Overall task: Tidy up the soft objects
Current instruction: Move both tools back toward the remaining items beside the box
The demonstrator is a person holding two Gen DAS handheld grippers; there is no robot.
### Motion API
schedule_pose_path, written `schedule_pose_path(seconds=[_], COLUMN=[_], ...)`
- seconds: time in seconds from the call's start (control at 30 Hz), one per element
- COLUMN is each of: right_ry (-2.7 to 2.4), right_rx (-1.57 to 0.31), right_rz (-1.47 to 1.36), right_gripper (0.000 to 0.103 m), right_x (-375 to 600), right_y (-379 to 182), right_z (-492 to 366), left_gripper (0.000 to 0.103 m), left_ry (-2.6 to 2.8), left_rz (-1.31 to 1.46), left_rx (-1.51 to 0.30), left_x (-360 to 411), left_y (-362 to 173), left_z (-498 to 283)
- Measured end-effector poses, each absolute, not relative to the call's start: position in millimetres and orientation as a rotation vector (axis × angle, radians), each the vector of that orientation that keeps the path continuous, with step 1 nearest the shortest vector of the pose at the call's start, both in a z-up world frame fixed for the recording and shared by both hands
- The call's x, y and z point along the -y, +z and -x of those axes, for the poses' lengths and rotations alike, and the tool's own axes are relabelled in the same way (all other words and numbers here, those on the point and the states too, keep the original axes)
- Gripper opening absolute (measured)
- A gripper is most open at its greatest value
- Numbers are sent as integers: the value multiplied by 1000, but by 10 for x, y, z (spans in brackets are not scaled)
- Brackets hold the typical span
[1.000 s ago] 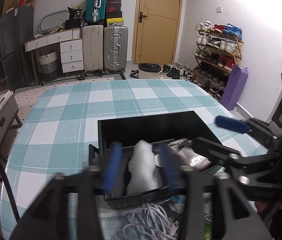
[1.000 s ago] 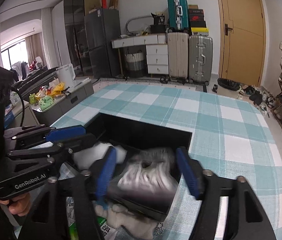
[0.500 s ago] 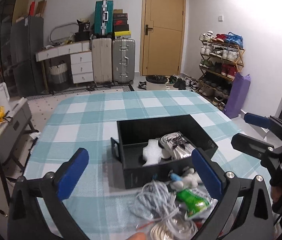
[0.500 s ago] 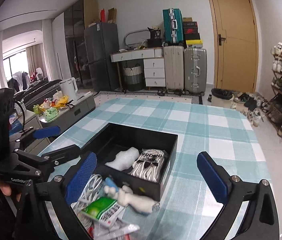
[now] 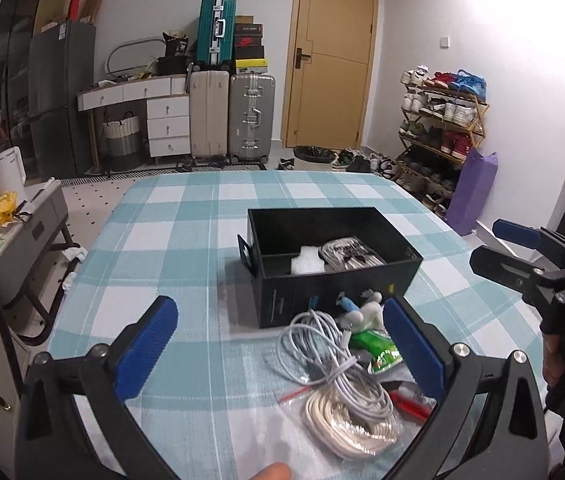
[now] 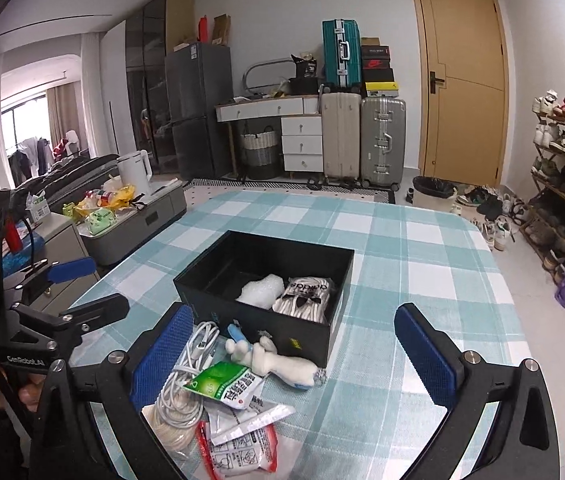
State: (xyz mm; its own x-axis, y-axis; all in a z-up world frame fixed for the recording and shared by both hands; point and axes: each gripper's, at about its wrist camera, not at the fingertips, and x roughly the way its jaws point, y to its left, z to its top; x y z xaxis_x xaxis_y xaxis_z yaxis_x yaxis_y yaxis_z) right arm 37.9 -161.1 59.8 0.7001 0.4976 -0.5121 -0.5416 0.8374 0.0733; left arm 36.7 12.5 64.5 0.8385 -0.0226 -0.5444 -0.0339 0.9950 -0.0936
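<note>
Right wrist view says it all: 1 second ago both grippers were down in the black box [image 6: 266,300] with the white foam piece [image 6: 260,291] and the sock bundle [image 6: 307,297]; now both lie inside, side by side, and both tools have pulled back. Right gripper [image 6: 294,354] has its fingers spread wide, empty. Left gripper [image 5: 278,350] likewise, hovering over the cable coil [image 5: 346,384]. 2 soft items stowed; the plush toy [image 6: 270,360] waits just in front of the box, likely next.
</note>
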Motion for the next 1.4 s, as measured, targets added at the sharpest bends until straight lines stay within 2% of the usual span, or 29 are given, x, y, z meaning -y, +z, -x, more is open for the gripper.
schedule_pose_path(seconds=[0.5, 1.4], right_ry=[571, 643], right_rx=[-593, -719], right_rz=[86, 209], right_gripper=[102, 102], right_x=[1657, 1562], right_y=[400, 61], right_z=[-314, -199], left_gripper=[103, 103], left_ry=[-7, -81], left_rz=[79, 47], left_rx=[-582, -718], left_x=[-87, 65], left_y=[450, 104], left_z=[-210, -176])
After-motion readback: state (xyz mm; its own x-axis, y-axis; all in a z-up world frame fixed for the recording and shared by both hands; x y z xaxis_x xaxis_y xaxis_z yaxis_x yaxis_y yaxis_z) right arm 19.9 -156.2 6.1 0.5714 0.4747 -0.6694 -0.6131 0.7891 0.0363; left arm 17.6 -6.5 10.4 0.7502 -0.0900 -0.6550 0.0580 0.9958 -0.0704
